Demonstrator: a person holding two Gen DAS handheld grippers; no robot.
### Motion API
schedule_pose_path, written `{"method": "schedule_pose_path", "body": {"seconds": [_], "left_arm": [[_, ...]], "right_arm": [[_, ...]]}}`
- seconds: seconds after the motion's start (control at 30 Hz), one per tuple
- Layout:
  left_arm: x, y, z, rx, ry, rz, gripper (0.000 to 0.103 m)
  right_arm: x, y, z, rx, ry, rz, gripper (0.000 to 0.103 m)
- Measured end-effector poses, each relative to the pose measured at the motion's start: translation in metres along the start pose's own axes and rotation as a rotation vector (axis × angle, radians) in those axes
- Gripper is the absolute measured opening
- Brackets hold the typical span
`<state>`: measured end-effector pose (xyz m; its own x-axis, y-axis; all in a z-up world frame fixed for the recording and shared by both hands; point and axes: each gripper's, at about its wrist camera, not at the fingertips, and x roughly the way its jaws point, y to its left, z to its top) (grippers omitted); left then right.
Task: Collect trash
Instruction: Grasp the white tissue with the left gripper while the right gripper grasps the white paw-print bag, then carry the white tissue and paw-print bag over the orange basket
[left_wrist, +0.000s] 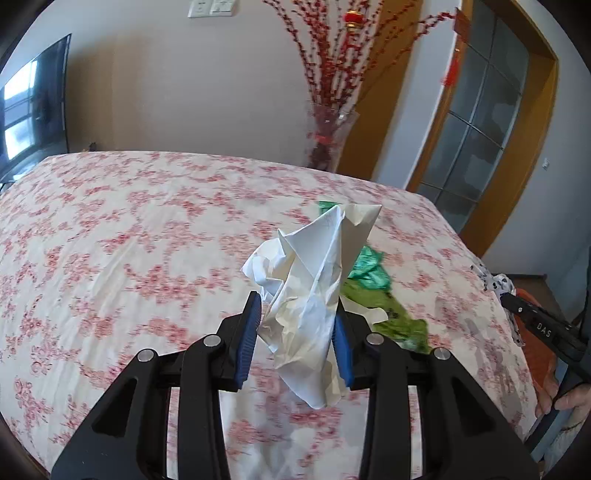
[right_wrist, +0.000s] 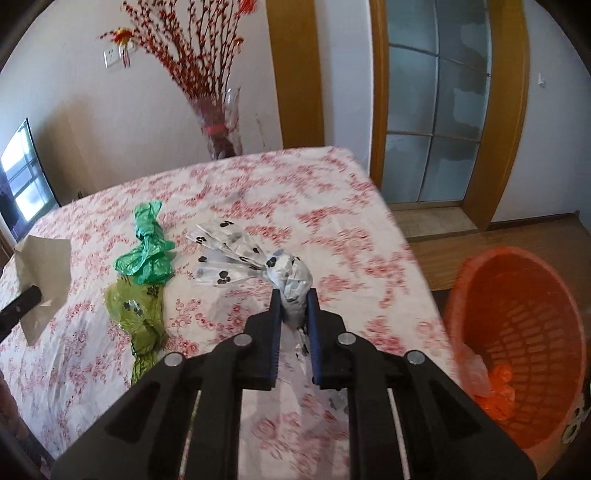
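Bed (right_wrist: 332, 192) under red-flowered sheet, green bag (right_wrist: 147, 243) and yellow-green bag (right_wrist: 136, 317) lying touching on it

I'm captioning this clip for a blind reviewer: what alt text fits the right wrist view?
The right gripper is shut on a knotted white bag with black paw prints above a floral tablecloth. Two green bags lie to its left, and an orange basket stands on the floor to the right.
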<state>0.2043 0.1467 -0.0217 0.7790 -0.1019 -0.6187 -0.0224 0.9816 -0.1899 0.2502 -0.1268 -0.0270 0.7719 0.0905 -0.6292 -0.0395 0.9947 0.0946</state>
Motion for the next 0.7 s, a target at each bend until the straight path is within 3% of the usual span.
{"method": "schedule_pose_path", "body": {"seconds": [0.5, 0.7], "left_arm": [[0.003, -0.089, -0.003, 0.083, 0.02, -0.155, 0.036], [0.011, -0.15, -0.005, 0.135, 0.038, -0.258, 0.036]], "right_arm": [[-0.072, -0.074, -0.013, 0.13, -0.137, -0.089, 0.014], [-0.092, -0.11, -0.023, 0.204, -0.179, -0.135, 0.014]]}}
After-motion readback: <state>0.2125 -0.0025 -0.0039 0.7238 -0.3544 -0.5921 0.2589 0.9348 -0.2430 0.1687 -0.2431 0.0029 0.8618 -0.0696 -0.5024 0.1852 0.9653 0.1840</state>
